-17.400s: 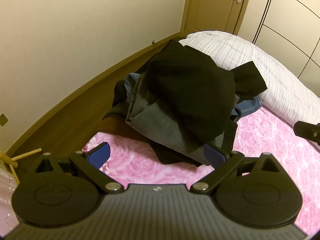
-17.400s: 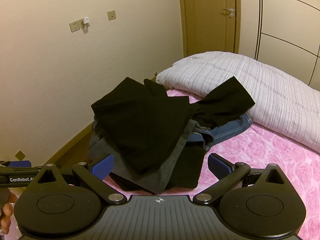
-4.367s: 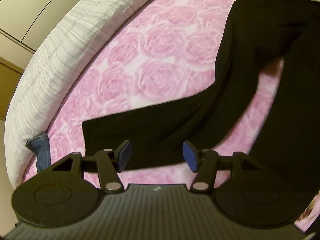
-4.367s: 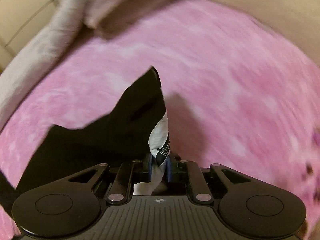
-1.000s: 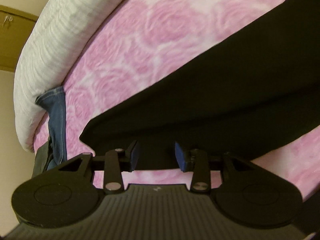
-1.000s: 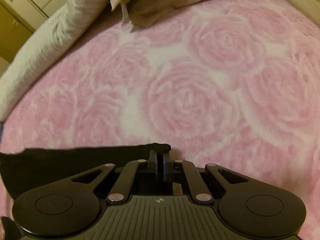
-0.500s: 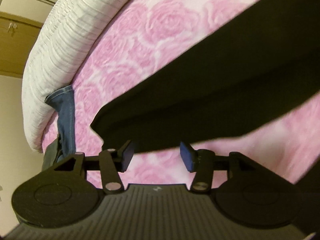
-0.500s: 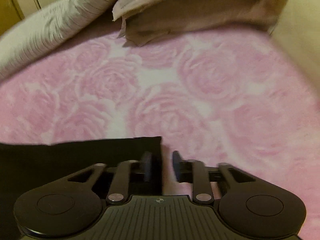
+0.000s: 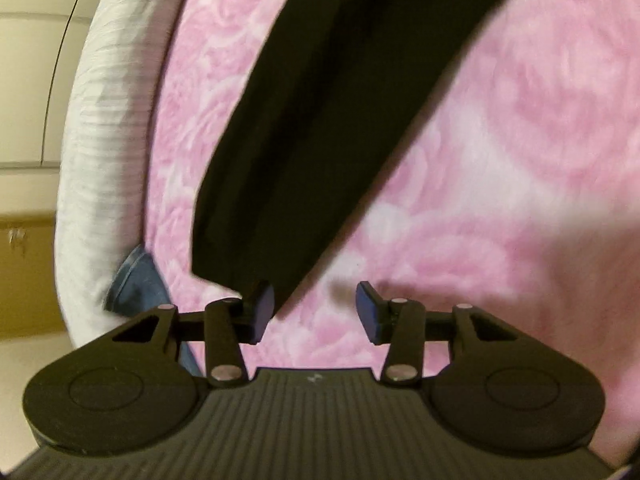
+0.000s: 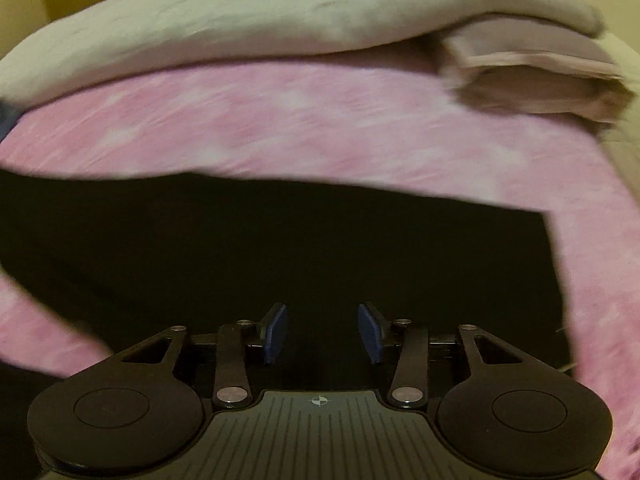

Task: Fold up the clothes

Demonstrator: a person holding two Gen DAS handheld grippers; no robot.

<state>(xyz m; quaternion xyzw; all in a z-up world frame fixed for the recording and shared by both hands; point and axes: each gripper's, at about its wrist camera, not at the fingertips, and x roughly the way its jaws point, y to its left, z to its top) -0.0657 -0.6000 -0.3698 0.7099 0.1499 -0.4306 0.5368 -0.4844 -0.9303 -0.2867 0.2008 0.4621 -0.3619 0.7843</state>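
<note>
A bed covered by a pink rose-patterned blanket (image 9: 500, 168) carries everything here. Lying flat on it ahead of the left fingers is a black garment (image 9: 320, 120), its narrow end reaching the left-hand fingertip. Left of those fingers a white striped duvet (image 9: 108, 140) borders the blanket, with blue denim (image 9: 134, 284) at its foot. Beyond the right fingers the black cloth (image 10: 280, 248) spreads wide, a folded beige blanket (image 10: 532, 80) farther off to the right.

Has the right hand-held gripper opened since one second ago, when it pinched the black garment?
Yes. The right hand-held gripper now stands open over the black garment, which lies flat on the pink rose-patterned blanket.
</note>
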